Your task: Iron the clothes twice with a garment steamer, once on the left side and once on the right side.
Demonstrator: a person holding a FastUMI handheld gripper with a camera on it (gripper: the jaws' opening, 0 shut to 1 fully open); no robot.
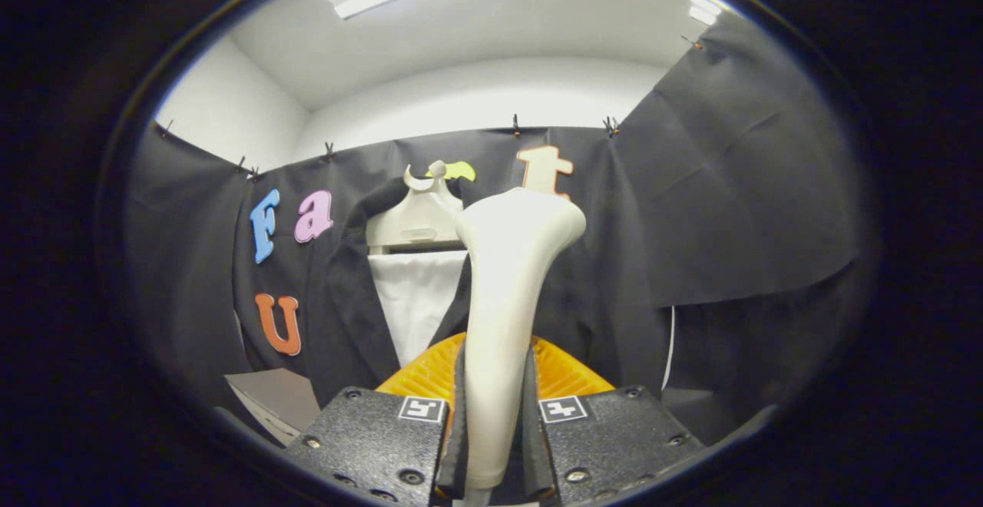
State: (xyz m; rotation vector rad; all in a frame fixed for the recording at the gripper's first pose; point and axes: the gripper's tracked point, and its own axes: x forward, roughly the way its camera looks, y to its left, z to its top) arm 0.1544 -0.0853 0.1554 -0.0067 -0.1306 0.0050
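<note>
A dark jacket (338, 292) hangs against the black cloth wall, its lapels parted over a white shirt front (415, 299), and it takes up most of what stands beyond the gripper. It sits on a pale plastic hanger (418, 219) whose hook curls up at the top of the cloth. In front of the jacket's right half rises the garment steamer (503, 299), cream-coloured, a slim handle that widens at the top into a flared head tilted slightly to the right. Its head is level with the hanger and looks near the jacket, though I cannot tell whether it touches the fabric. The gripper (495, 422) has the steamer's handle clamped between its two fingers, with a black pad pressed against each side of the handle and the orange ribbed parts (430, 372) showing just behind. A grey flat board (280, 399) lies low beside the left finger.
</note>
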